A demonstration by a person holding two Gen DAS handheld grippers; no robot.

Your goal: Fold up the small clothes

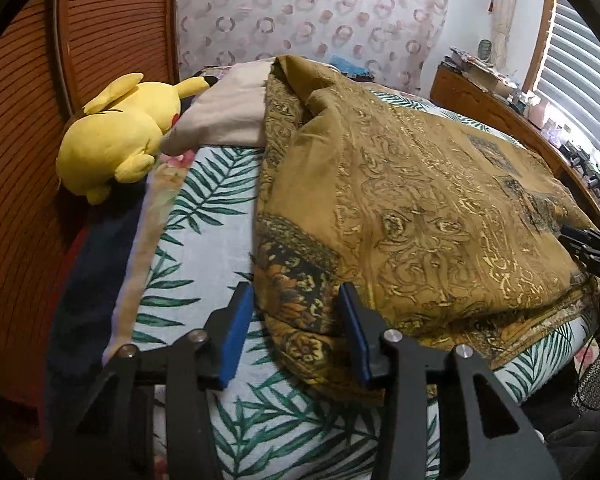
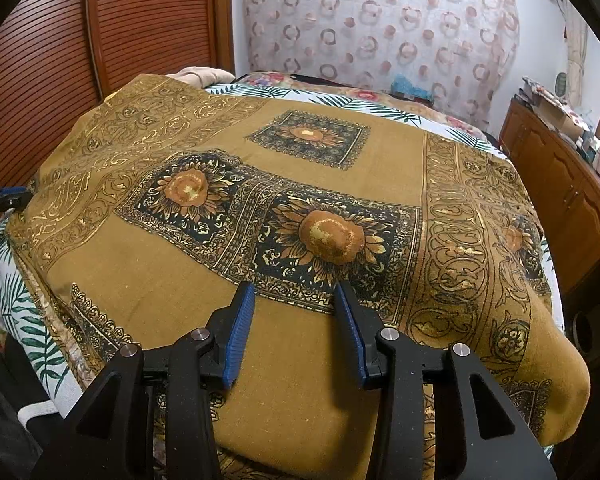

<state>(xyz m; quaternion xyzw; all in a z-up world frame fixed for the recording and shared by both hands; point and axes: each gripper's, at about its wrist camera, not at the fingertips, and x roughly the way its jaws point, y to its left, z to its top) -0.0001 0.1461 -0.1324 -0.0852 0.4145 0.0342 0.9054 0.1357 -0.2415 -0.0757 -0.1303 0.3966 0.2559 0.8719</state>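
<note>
A mustard-brown cloth with gold scrollwork and sunflower squares (image 1: 420,200) lies spread over the bed, rumpled at its far left. My left gripper (image 1: 296,300) hangs over the cloth's near left corner. Its blue pads stand apart with the cloth edge lying between them, not pinched. In the right wrist view the same cloth (image 2: 300,160) lies mostly flat. My right gripper (image 2: 296,292) is just above its near part, jaws apart with nothing gripped. The right gripper's tip (image 1: 588,244) shows at the cloth's right edge, and the left gripper's tip (image 2: 4,198) at its left edge.
The bed sheet (image 1: 204,240) has green palm leaves. A yellow plush toy (image 1: 116,136) and a beige pillow (image 1: 224,116) lie at the far left. Slatted wooden doors (image 1: 20,120) stand to the left of the bed. On its right is a cluttered wooden cabinet (image 2: 560,184).
</note>
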